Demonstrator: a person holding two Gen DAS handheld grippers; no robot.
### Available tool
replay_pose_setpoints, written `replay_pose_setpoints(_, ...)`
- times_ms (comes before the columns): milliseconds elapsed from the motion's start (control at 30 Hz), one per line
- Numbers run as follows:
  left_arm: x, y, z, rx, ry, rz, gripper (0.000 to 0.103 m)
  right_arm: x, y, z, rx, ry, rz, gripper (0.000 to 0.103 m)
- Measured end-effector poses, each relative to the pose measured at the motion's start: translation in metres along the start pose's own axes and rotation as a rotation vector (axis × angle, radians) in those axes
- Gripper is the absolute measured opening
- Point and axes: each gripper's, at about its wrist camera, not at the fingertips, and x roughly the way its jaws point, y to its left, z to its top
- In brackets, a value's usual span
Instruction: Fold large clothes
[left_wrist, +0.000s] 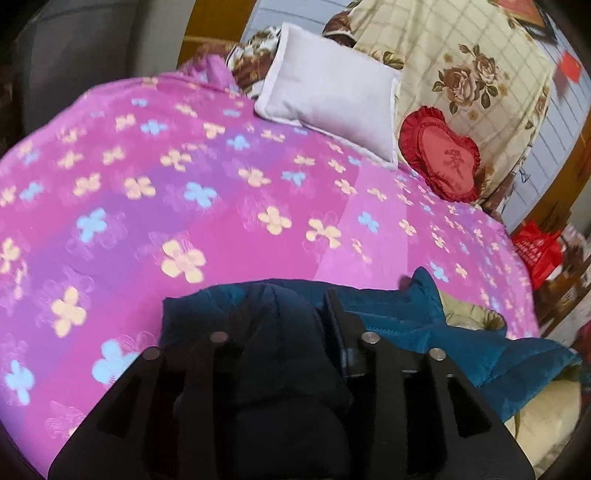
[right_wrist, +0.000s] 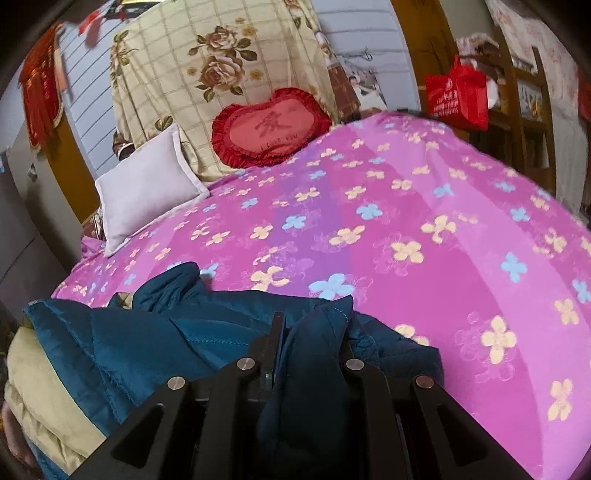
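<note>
Left hand-held gripper (left_wrist: 284, 306) and right hand-held gripper (right_wrist: 312, 325) each pinch a bunched fold of the teal quilted jacket with cream fleece lining (right_wrist: 147, 343). The jacket lies at the near edge of the bed, on its pink flower-print bedspread (left_wrist: 207, 192); a white rectangular pillow (left_wrist: 332, 96) rests beyond.

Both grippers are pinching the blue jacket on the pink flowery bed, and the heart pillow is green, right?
Not quite: the heart pillow is red, as the right wrist view shows. Both the left gripper and right gripper do pinch the blue jacket on the pink flowery bed.
</note>
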Motion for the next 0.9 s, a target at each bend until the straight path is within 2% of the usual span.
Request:
replay_pose_setpoints(100, -0.003, 0.003, 0.002, -0.022, 0.009, -0.077, 0.054, 0.009, -0.010, -0.001, 0.058, 0.060, 0.069, 0.019)
replay_pose_setpoints(200, -0.010, 0.009, 0.009, -0.080, 0.027, -0.194, 0.074, 0.004, -0.021, -0.001, 0.141, 0.060, 0.138, 0.024)
replay_pose_setpoints(267, -0.018, 0.014, 0.016, -0.140, 0.032, -0.268, 0.078, -0.001, -0.026, 0.000, 0.188, 0.058, 0.173, 0.026)
replay_pose_setpoints(333, -0.030, 0.020, 0.022, -0.185, 0.007, -0.334, 0.080, -0.009, -0.029, 0.001, 0.238, 0.039, 0.226, 0.033)
replay_pose_setpoints(367, -0.036, 0.022, 0.025, -0.194, -0.016, -0.354, 0.080, -0.014, -0.031, 0.002, 0.262, 0.019, 0.260, 0.039)
replay_pose_setpoints(400, -0.040, 0.024, 0.027, -0.194, -0.032, -0.350, 0.080, -0.018, -0.032, 0.003, 0.280, 0.001, 0.284, 0.042)
replay_pose_setpoints(500, -0.049, 0.027, 0.030, -0.172, -0.090, -0.281, 0.080, -0.030, -0.029, 0.007, 0.291, -0.060, 0.314, 0.070)
replay_pose_setpoints(633, -0.055, 0.033, 0.031, -0.190, -0.130, -0.264, 0.080, -0.053, -0.018, 0.015, 0.213, -0.192, 0.302, 0.076)
replay_pose_setpoints(800, -0.073, 0.036, 0.032, -0.181, -0.231, -0.232, 0.080, -0.068, -0.008, 0.019, 0.158, -0.264, 0.287, 0.079)
replay_pose_setpoints(900, -0.082, 0.034, 0.031, -0.155, -0.268, -0.205, 0.080, -0.082, 0.007, 0.017, 0.069, -0.323, 0.261, 0.079)
